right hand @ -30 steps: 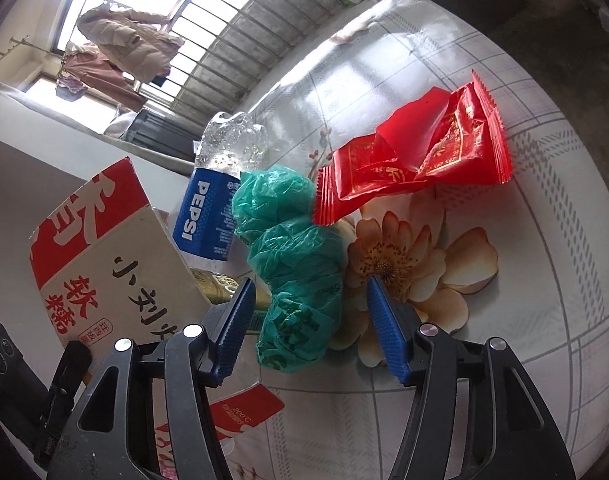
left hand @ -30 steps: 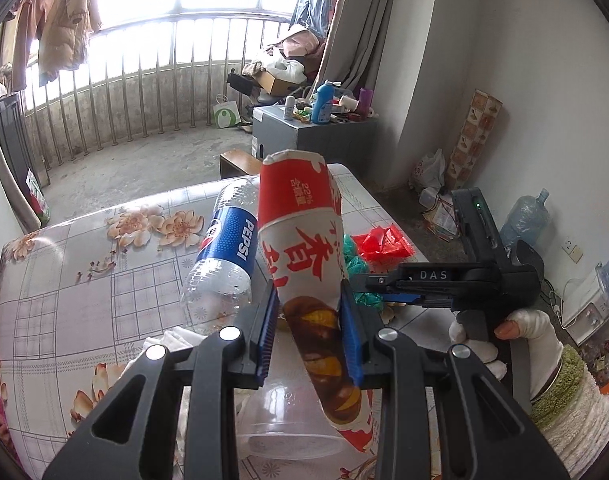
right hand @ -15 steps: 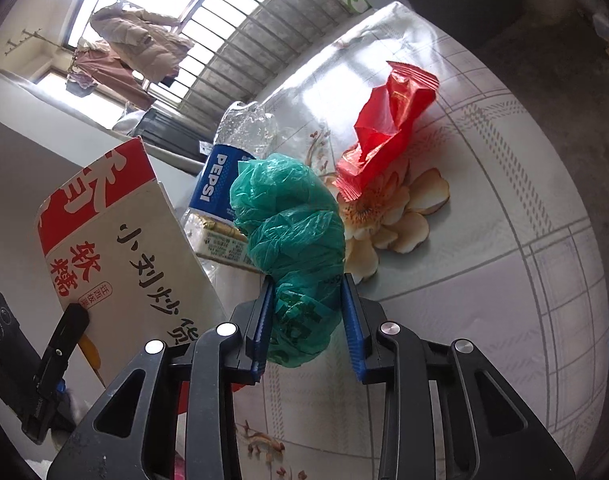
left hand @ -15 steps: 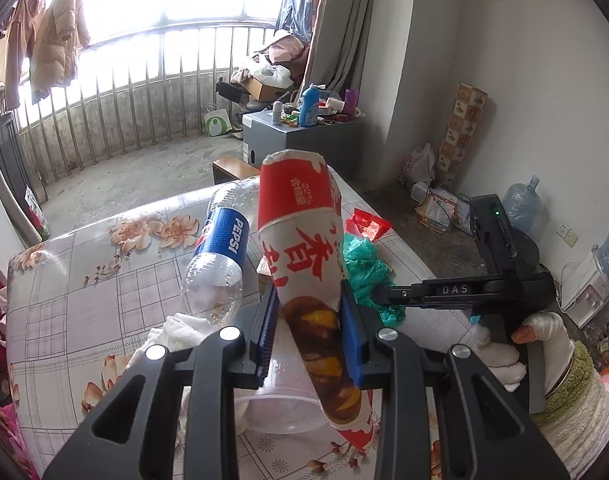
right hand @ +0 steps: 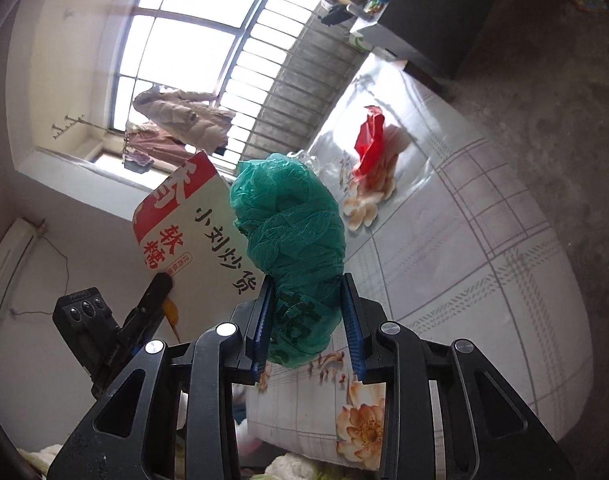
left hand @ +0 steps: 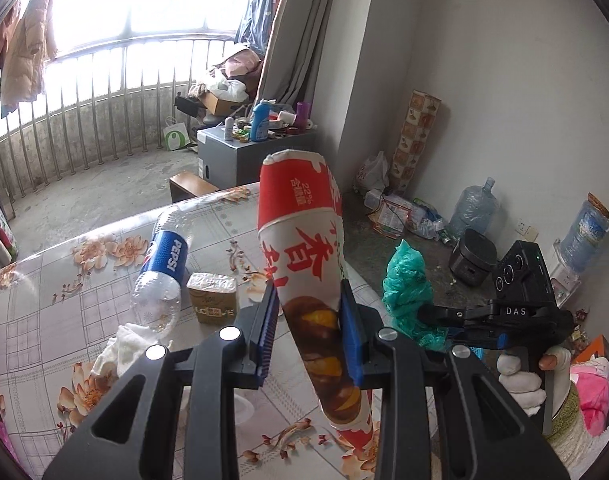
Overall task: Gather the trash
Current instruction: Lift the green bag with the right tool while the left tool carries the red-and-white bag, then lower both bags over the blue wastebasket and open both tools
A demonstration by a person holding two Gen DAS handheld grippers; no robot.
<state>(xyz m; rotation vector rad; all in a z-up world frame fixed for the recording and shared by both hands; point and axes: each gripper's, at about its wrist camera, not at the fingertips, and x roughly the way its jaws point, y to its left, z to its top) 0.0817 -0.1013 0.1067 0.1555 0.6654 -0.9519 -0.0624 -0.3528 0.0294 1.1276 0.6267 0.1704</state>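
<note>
Left wrist view: red-and-white snack bag (left hand: 304,264), centre, clamped upright by left gripper (left hand: 309,334) above flowered table (left hand: 52,308); green plastic bag (left hand: 408,292), 3 o'clock, pinched by right gripper (right hand: 307,322); Pepsi bottle (left hand: 164,272), small carton (left hand: 213,297), 9 o'clock.

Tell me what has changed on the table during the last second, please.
The right hand-held gripper closed on the green plastic bag and lifted it off the table. The left hand-held gripper kept its grip on the red-and-white snack bag. The Pepsi bottle and red wrapper stayed lying there.
</note>
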